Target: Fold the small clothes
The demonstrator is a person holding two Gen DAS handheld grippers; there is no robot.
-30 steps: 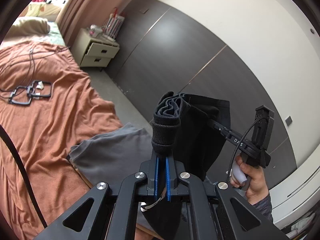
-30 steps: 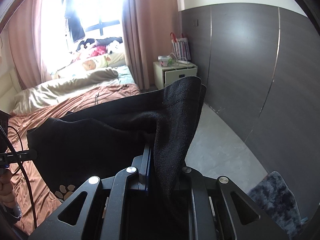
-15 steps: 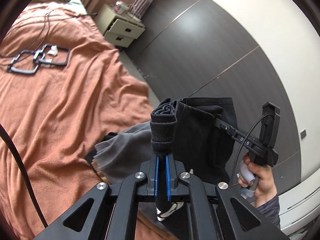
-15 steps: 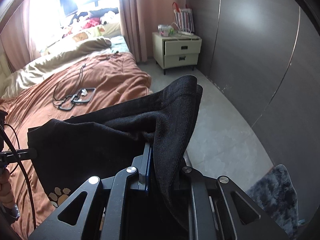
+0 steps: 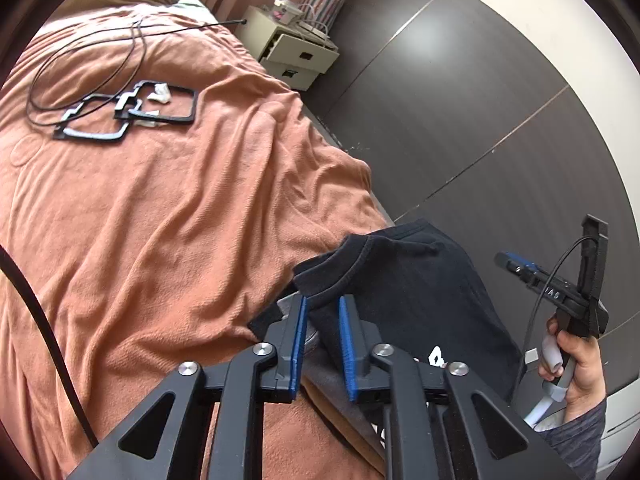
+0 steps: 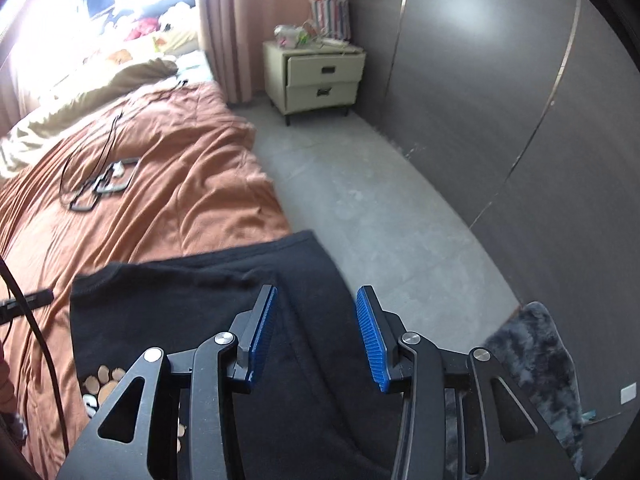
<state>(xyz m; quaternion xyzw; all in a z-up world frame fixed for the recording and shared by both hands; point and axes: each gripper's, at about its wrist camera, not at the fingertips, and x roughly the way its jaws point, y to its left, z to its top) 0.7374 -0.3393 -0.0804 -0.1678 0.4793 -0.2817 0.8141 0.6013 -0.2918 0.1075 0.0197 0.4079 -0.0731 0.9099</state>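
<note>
The black shirt (image 5: 404, 292) lies at the bed's (image 5: 160, 208) near corner, on a grey garment (image 5: 292, 304), its far edge hanging over the bed's side; the left gripper (image 5: 323, 340) is opening, its jaws a little apart, a fold of collar between the pads but not pinched. Right of it, the right gripper (image 6: 316, 336) is opening wider above the shirt's body, gripping nothing; the overhang may drag the shirt floorward, or the collar may snag on a withdrawing pad.
</note>
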